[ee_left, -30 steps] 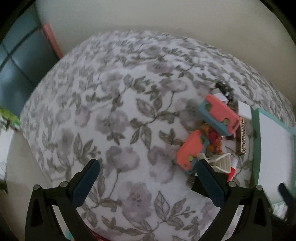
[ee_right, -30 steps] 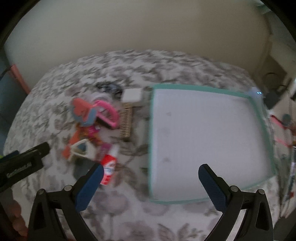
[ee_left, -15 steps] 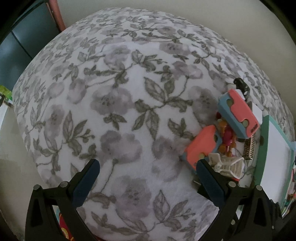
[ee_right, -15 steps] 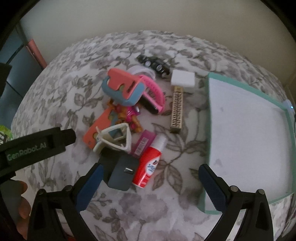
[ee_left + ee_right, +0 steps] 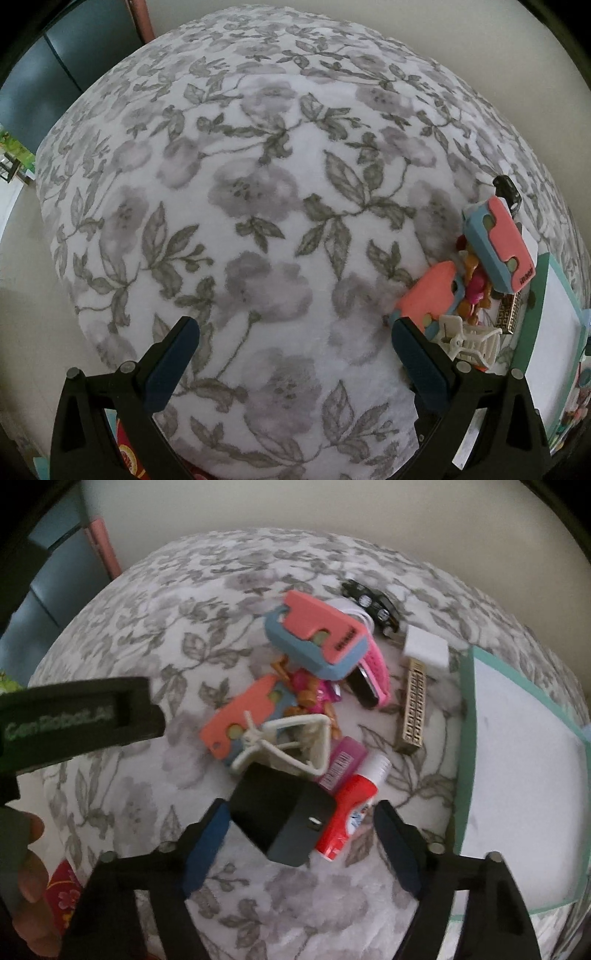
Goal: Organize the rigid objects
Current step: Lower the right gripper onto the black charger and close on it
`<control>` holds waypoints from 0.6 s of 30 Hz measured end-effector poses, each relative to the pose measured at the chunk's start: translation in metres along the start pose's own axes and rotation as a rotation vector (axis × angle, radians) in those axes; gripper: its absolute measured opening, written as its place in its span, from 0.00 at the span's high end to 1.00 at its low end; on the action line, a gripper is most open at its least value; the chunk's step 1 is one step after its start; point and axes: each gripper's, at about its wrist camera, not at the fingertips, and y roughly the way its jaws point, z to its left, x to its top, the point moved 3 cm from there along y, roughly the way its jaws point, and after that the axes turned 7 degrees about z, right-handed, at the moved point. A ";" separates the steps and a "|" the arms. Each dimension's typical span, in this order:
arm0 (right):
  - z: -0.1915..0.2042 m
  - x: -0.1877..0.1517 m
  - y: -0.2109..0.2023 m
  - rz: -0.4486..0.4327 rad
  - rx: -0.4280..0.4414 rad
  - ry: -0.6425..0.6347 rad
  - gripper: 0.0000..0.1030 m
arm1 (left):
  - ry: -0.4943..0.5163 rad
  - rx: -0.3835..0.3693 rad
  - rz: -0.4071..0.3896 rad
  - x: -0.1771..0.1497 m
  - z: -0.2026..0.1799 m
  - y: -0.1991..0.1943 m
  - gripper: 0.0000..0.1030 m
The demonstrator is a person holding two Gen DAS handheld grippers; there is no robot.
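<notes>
- Since a second ago our right claw [image 5: 301, 836] has slid from tray [image 5: 466, 738] to pile, jaws narrowing, spread around the charger [image 5: 282, 814], bottom centre.
- Our left claw [image 5: 291, 356] gapes, empty.

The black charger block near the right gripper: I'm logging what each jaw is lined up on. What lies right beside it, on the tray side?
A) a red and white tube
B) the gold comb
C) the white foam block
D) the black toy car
A: the red and white tube lies against the black charger block, toward the green-rimmed tray.
</notes>
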 end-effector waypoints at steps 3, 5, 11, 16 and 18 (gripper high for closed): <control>0.008 -0.001 -0.002 -0.009 -0.010 -0.038 0.36 | 0.015 -0.001 0.004 -0.002 -0.002 -0.002 0.00; 0.011 -0.001 -0.003 -0.012 0.002 -0.049 0.40 | 0.024 -0.001 0.002 0.000 -0.006 -0.001 0.00; 0.002 -0.002 -0.007 -0.031 0.053 0.011 0.55 | 0.047 -0.022 -0.012 0.009 -0.016 -0.010 0.00; -0.010 -0.005 -0.006 -0.010 0.136 0.088 0.58 | 0.078 -0.021 -0.022 0.010 -0.029 -0.017 0.00; -0.012 -0.006 -0.007 -0.001 0.168 0.109 0.59 | 0.082 -0.018 -0.026 0.005 -0.038 -0.017 0.00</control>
